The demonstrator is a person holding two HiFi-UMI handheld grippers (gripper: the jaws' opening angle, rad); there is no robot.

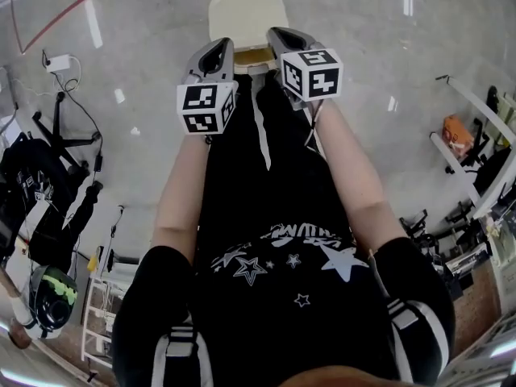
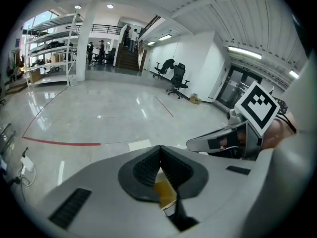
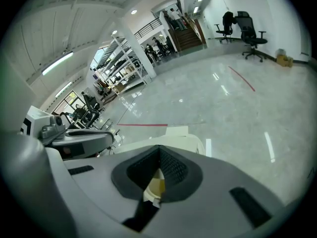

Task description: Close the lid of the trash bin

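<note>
A cream trash bin stands on the floor straight ahead, its lid (image 1: 246, 10) lying beyond both grippers in the head view. A yellow-brown strip of its opening (image 1: 254, 56) shows between them. My left gripper (image 1: 219, 48) is over the bin's left side and my right gripper (image 1: 280, 35) over its right side. Both are shut, with nothing between the jaws. The left gripper view has the jaw tips (image 2: 159, 148) meeting, the yellow-brown inside (image 2: 166, 192) behind them. In the right gripper view the tips (image 3: 159, 148) meet in front of the cream lid (image 3: 190, 142).
A black office chair (image 1: 68, 139) and a power strip (image 1: 56, 63) are on the floor to the left. White racks (image 1: 476, 135) stand at the right. A white cart (image 1: 101, 313) and a helmet (image 1: 52, 297) are at the lower left. A red line (image 2: 59, 143) crosses the floor.
</note>
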